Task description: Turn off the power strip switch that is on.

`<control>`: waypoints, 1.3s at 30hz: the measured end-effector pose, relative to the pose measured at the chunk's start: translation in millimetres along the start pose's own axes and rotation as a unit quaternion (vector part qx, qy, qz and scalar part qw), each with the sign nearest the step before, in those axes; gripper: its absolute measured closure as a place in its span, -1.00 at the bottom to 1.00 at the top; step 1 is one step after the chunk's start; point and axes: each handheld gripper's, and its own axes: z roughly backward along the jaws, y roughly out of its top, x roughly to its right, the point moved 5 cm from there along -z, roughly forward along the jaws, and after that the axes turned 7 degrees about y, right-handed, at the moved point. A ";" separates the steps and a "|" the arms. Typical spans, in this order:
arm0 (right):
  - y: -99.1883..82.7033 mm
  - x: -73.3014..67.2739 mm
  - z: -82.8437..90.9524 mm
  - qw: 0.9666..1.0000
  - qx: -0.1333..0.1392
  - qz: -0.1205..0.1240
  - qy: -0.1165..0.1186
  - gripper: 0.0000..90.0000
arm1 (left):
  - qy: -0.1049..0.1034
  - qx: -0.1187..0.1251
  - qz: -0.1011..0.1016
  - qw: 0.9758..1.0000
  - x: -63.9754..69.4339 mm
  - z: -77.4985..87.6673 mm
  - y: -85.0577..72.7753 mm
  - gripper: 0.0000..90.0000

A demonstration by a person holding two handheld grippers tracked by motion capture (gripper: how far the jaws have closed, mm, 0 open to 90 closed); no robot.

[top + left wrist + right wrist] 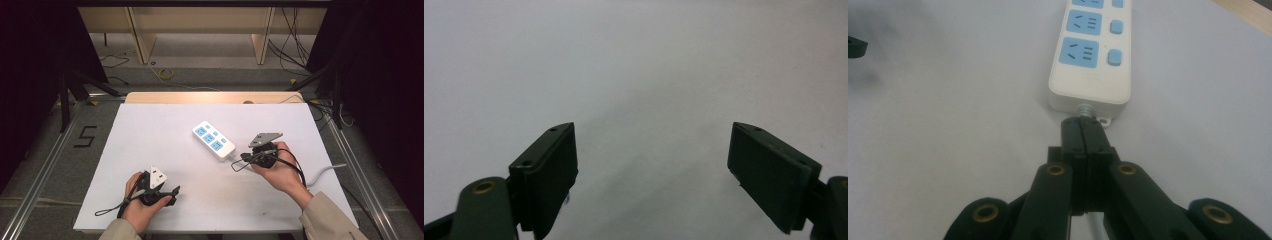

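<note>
The white power strip [213, 139] with its blue sockets lies a little right of centre in the high view, slanting from upper left to lower right on the white table [150, 150]. Its grey cable [325, 171] runs off toward the right edge of the frame.

The right tongs [235, 161] sit at the strip's lower right end. In the right gripper view the jaws are pressed together on the cable just where it leaves the strip's end collar [1087, 108], so the cord looks pinched right at its root.

The left tongs [175, 192] rest in the lower left of the high view, well apart from the strip; the left gripper view shows their jaws spread wide over bare table, holding nothing.

My reading is that the strip is being dragged or turned by its cord. The next move calls for a steady, level pull, since a tug upward could tip the light body. No containers on the table.
</note>
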 end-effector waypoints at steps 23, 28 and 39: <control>14.5 7.3 -14.5 1.000 -0.011 -0.008 -0.006 1.00 | -0.001 0.003 0.002 1.000 0.4 0.0 0.8 -0.56; 18.7 8.4 -18.7 1.000 -0.018 -0.010 -0.005 1.00 | -0.001 0.003 0.000 1.000 0.5 0.2 1.1 -0.56; 25.1 12.7 -24.5 1.000 -0.024 -0.010 -0.007 1.00 | -0.003 0.002 -0.003 1.000 1.0 -0.2 1.2 -0.56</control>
